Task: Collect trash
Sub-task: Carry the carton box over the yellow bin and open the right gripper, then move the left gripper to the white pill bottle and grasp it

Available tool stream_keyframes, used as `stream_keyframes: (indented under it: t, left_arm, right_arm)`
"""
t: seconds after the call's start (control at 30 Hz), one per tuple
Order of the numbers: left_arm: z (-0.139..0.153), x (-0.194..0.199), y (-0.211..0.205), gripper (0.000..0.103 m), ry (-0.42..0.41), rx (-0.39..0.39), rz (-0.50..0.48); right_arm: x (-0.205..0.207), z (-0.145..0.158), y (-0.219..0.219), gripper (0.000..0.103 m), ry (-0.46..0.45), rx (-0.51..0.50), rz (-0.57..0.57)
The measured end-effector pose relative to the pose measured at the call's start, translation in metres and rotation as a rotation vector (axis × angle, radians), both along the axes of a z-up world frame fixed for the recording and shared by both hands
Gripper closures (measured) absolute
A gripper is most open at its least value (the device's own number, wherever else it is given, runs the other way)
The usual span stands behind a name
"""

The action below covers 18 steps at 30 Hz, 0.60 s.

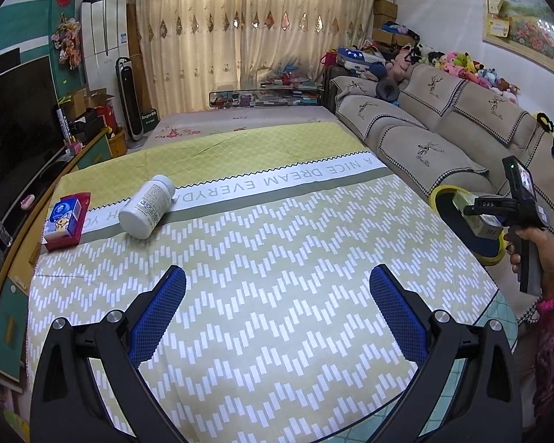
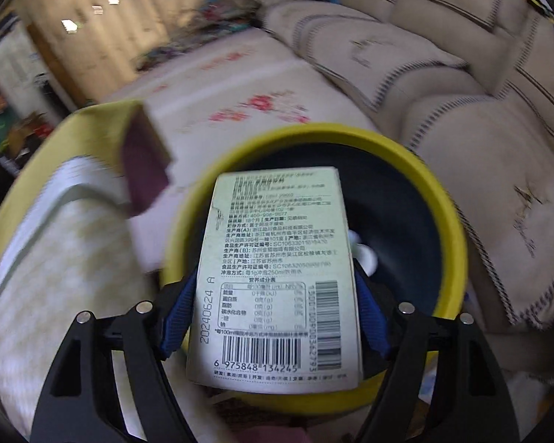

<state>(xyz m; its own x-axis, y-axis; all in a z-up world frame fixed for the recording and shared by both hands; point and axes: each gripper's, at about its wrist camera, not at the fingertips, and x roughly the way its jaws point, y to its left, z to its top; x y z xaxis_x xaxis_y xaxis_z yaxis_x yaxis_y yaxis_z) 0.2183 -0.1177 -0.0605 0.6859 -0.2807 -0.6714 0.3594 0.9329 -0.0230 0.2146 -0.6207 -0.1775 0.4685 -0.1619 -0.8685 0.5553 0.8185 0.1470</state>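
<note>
Left gripper (image 1: 277,291) near, jaws spread wide, nothing between, over zigzag-print cloth (image 1: 277,258); right gripper (image 2: 275,313) clamped on pale green carton (image 2: 277,277), poised over yellow-rimmed bin (image 2: 443,221) beside sofa (image 1: 443,118); farther off, white pill bottle (image 1: 147,206) lying on side, touching red-and-blue box (image 1: 66,221)
</note>
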Motion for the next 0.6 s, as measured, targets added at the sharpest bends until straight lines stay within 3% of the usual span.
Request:
stream_keyframes:
  t: [0.2,0.47,0.6]
  left_arm:
    - [0.0,0.011,0.004,0.005,0.012,0.013,-0.003]
    - [0.0,0.04,0.024,0.005,0.032,0.06,0.0]
    - [-0.005,0.072,0.038,0.005,0.065,0.089,-0.003]
  right_arm:
    - [-0.015,0.001,-0.008,0.019,-0.055,0.004,-0.029]
    - [-0.02,0.015,0.033,0.017,-0.095,-0.023,0.071]
    - [-0.02,0.023,0.051,0.017,-0.115,-0.03,0.116]
